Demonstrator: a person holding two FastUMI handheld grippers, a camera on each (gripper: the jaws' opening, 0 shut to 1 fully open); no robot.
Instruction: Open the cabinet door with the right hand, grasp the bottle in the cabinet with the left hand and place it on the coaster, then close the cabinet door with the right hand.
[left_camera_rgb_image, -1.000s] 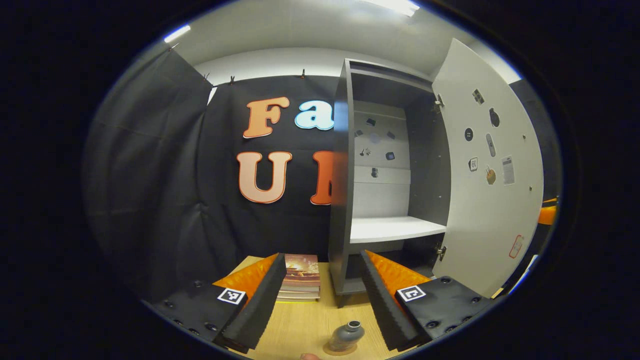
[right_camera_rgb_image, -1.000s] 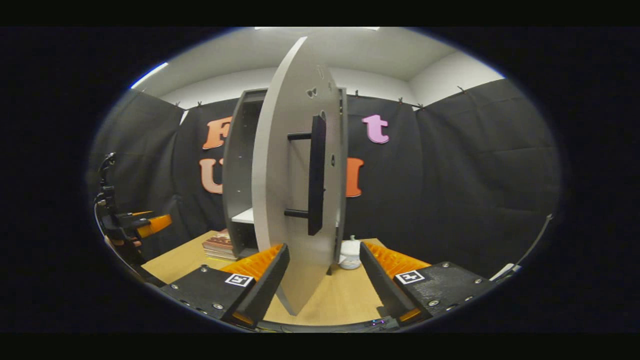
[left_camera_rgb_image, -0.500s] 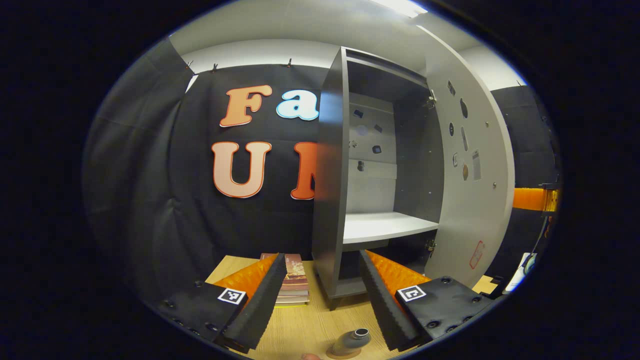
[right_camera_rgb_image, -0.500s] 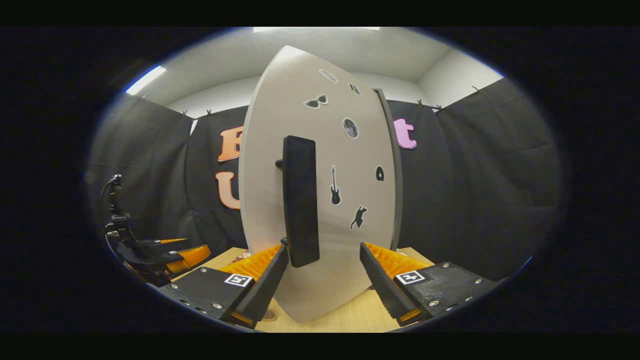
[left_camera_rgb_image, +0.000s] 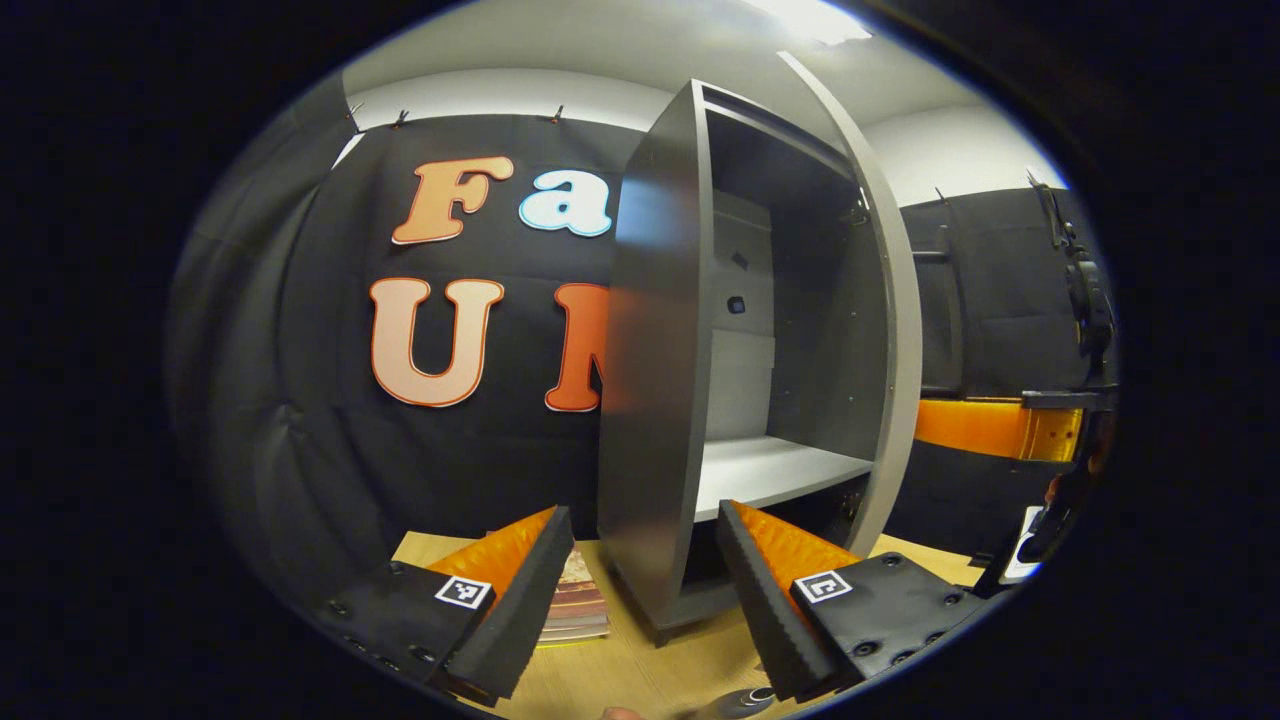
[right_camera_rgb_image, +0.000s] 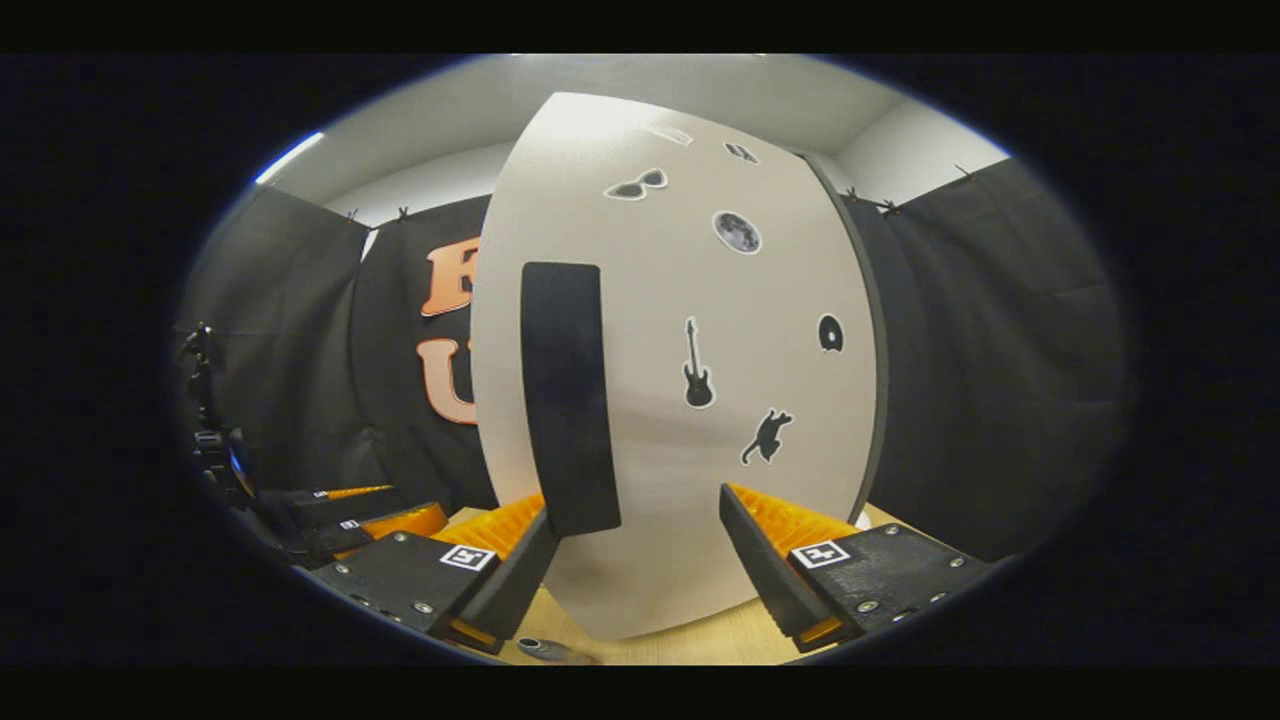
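The grey cabinet (left_camera_rgb_image: 655, 400) stands on the wooden table with its shelf (left_camera_rgb_image: 770, 465) bare. Its pale door (left_camera_rgb_image: 893, 330) shows nearly edge-on in the left gripper view, partly swung in. In the right gripper view the door's outer face (right_camera_rgb_image: 700, 480) is close ahead, with its black handle (right_camera_rgb_image: 565, 400) just above my left finger. My right gripper (right_camera_rgb_image: 635, 500) is open against the door face. My left gripper (left_camera_rgb_image: 642, 515) is open and holds nothing. The small grey bottle (left_camera_rgb_image: 738, 703) sits at the bottom edge, below my left gripper; its top (right_camera_rgb_image: 545, 649) also shows in the right gripper view.
A stack of books (left_camera_rgb_image: 582, 600) lies on the table left of the cabinet. The right gripper's body (left_camera_rgb_image: 990, 425) shows beyond the door in the left gripper view. The left gripper (right_camera_rgb_image: 350, 510) shows at the left in the right gripper view.
The door has swung well toward shut, from wide open to nearly edge-on in the left gripper view. My right gripper came round onto its outer face. The bottle slid down out of the left gripper view.
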